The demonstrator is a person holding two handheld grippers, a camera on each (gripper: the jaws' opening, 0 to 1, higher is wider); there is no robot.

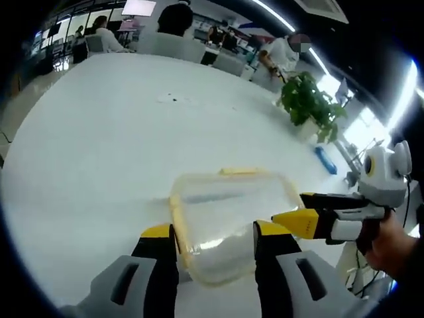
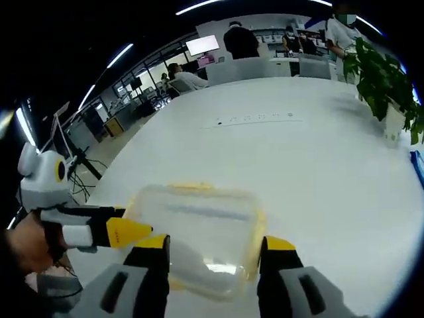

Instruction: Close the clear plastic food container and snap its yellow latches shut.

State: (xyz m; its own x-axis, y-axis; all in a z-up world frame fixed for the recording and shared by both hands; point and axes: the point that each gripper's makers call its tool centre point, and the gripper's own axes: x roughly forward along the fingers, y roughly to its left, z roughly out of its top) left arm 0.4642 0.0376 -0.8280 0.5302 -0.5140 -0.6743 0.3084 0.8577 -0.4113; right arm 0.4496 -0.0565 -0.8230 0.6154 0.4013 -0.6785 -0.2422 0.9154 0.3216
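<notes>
**Clear container on the white table, a gripper at each side**

Left gripper view: the left gripper has its two jaws spread wide, one at each side of the near end of the clear container. The container lies on the white table near its near edge, lid on. A yellow latch shows on its far side. The right gripper comes from the right, its yellow tips just beside the container. A potted plant stands near the far right edge.

Right gripper view: the right gripper's jaws are also spread, straddling the container's near end. The left gripper's yellow tip is against its left side.
</notes>
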